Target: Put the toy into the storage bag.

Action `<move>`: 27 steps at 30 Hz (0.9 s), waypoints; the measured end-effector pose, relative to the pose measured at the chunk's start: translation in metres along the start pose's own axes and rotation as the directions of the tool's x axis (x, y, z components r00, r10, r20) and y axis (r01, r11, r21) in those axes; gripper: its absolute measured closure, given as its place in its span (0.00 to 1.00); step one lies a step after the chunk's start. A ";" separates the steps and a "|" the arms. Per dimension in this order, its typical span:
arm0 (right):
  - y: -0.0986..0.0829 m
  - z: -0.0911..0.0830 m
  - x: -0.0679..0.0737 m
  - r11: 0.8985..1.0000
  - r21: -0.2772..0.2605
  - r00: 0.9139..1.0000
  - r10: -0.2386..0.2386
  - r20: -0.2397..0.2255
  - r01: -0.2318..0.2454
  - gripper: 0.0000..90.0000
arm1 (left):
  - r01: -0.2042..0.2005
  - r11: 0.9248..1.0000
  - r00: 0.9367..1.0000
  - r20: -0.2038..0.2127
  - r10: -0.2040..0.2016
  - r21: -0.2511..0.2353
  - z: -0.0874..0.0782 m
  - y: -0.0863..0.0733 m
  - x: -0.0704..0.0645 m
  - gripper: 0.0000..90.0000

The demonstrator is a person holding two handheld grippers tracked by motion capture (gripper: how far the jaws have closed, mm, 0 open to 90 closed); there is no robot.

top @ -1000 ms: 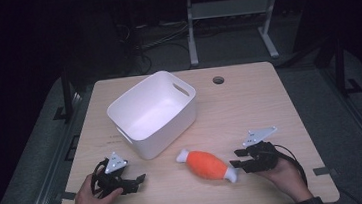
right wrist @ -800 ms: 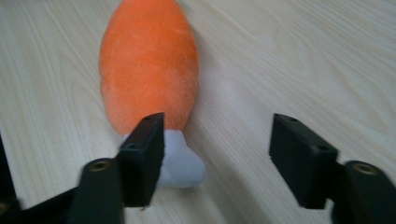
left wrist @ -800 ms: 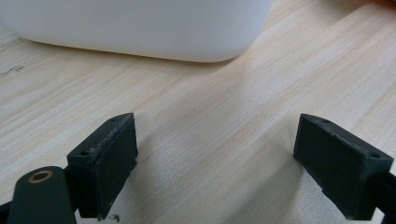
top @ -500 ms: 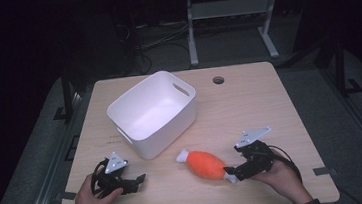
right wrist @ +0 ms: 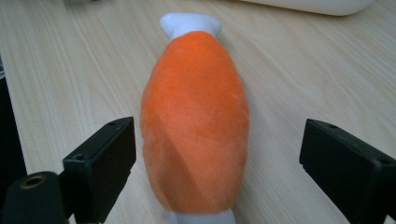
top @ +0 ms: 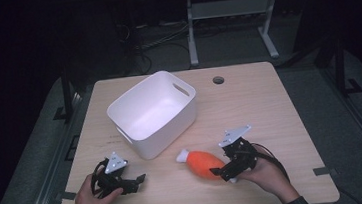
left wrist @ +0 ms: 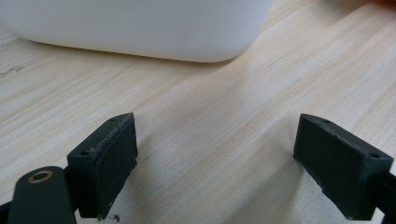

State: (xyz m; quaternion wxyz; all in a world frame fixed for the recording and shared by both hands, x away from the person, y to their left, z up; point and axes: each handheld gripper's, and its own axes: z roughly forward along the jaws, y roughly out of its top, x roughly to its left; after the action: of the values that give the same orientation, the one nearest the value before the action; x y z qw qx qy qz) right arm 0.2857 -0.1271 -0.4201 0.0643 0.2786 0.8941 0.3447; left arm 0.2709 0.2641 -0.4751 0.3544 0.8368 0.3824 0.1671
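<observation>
Between the spread jaws of the right gripper (right wrist: pixel 217 182) lies the orange plush toy (right wrist: pixel 196 121), its long axis pointing straight ahead. Left gripper (top: pixel 135 181) rests open, well apart.

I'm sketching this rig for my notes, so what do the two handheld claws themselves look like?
Both are black. The left claw and the right claw each carry a pale grey three-cornered plate on top. Black cables trail from them. The fingers are blocky, matte black pads, with a brass-coloured ring by the left one. A dark sleeve edge shows at the right wrist.
</observation>
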 end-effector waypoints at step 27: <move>0.018 0.053 0.013 0.992 0.112 0.998 -0.060 0.001 0.059 0.04 | 0.004 1.000 1.000 -0.001 -0.004 -0.004 0.000 0.000 0.000 0.14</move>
State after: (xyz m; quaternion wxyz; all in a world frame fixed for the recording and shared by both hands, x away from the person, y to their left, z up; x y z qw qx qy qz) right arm 0.2994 -0.0784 -0.4476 0.0610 0.2558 0.9197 0.2914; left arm 0.2709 0.2638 -0.4754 0.3562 0.8352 0.3841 0.1674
